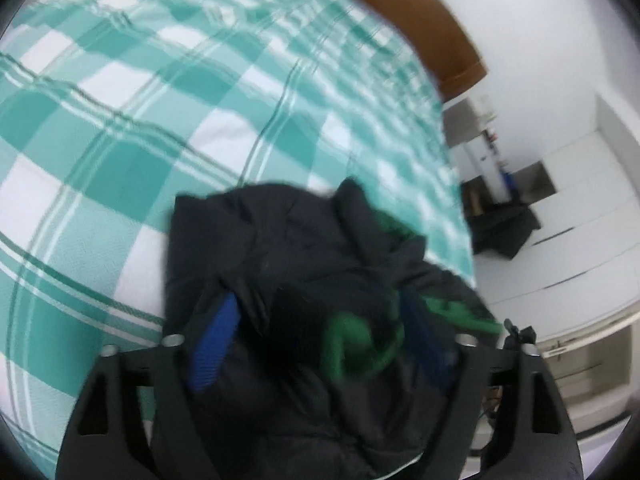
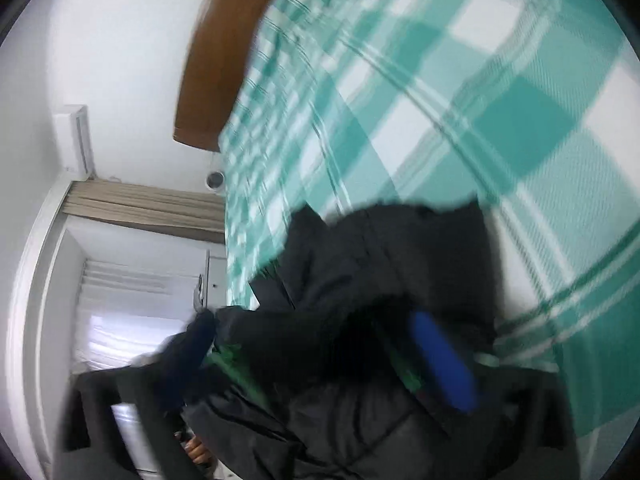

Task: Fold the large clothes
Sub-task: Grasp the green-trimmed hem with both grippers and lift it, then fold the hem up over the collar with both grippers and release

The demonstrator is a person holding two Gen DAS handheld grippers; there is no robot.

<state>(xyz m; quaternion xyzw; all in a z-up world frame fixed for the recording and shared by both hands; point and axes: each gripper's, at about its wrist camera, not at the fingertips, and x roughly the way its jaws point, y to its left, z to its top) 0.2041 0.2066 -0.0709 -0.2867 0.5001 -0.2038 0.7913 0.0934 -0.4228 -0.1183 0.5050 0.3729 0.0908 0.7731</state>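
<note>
A dark garment (image 1: 280,240) with green lettering lies bunched on the teal and white checked bedcover (image 1: 120,120). In the left wrist view my left gripper (image 1: 320,340) stands open, its blue pads (image 1: 216,344) wide apart, with the cloth heaped loosely between them. In the right wrist view the same dark garment (image 2: 400,248) fills the lower middle. My right gripper (image 2: 320,360) is also open, one blue pad (image 2: 444,364) on the right and the other finger far to the left. Cloth lies between its fingers without being pinched. Both views are blurred.
A brown wooden headboard (image 1: 420,20) closes the far end of the bed. White cupboards (image 1: 580,220) and a dark heap on the floor (image 1: 504,224) stand beyond the bed's right edge. The right wrist view shows a window with a curtain (image 2: 152,208) past the bedcover (image 2: 520,120).
</note>
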